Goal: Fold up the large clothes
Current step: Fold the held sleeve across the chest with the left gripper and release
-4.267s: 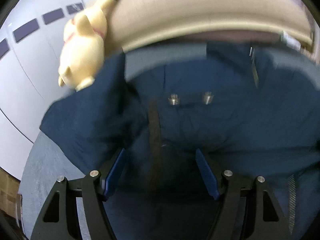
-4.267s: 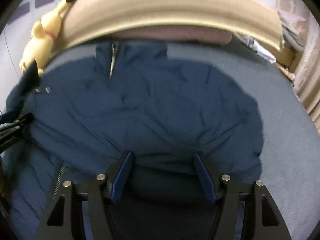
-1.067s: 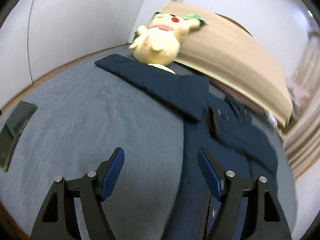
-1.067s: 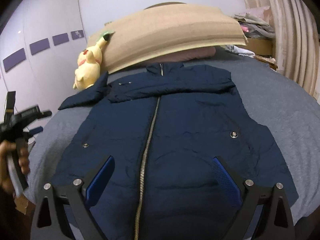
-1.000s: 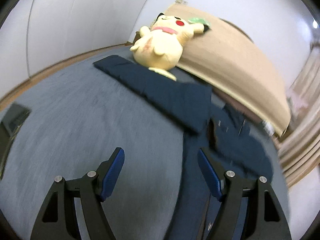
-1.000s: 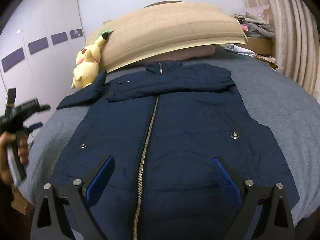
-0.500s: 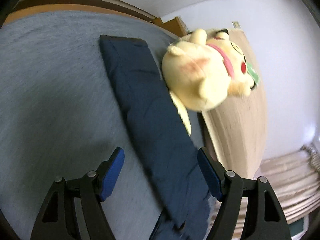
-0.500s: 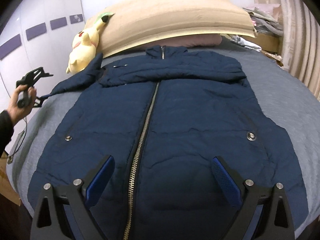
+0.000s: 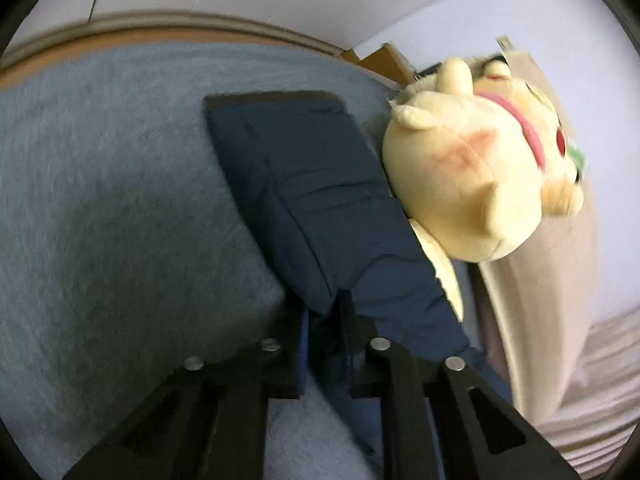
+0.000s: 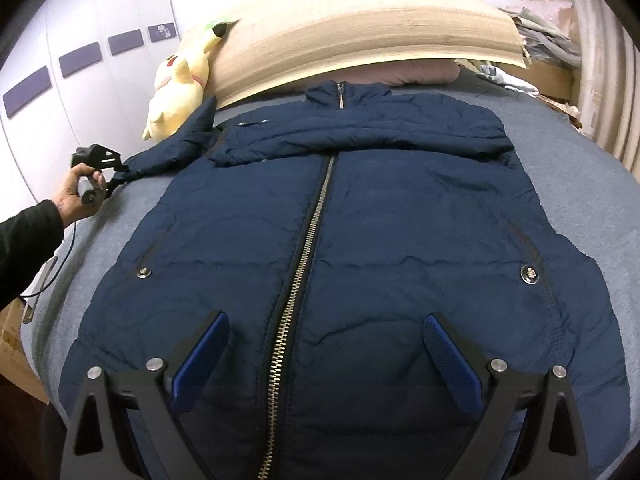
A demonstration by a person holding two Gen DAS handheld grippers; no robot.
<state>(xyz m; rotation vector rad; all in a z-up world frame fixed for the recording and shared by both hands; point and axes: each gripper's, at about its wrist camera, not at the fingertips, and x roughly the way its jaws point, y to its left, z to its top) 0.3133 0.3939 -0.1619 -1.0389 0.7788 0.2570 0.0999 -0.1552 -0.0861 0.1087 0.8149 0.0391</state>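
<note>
I'm pinching the jacket's (image 10: 320,240) soft, puffy sleeve (image 9: 320,216) in my left hand-held gripper (image 9: 326,344) — plush toy (image 9: 476,168) at two o'clock — right hand-held gripper (image 10: 324,360) gaping, empty.

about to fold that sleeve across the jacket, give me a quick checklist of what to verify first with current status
1. Left gripper shut on the sleeve: ok, its jaws have just been closing and fabric is pinched between them.
2. Grip sits at the sleeve edge, not the cuff: ok, the cuff lies further out, flat on the bed.
3. Plush toy clear of the sleeve: not ok, it touches or overlaps the sleeve's far edge.
4. Jacket body flat, zipped: ok.
5. Right gripper free: ok, open above the hem.
6. Other sleeve already folded across the chest: cannot tell.
</note>
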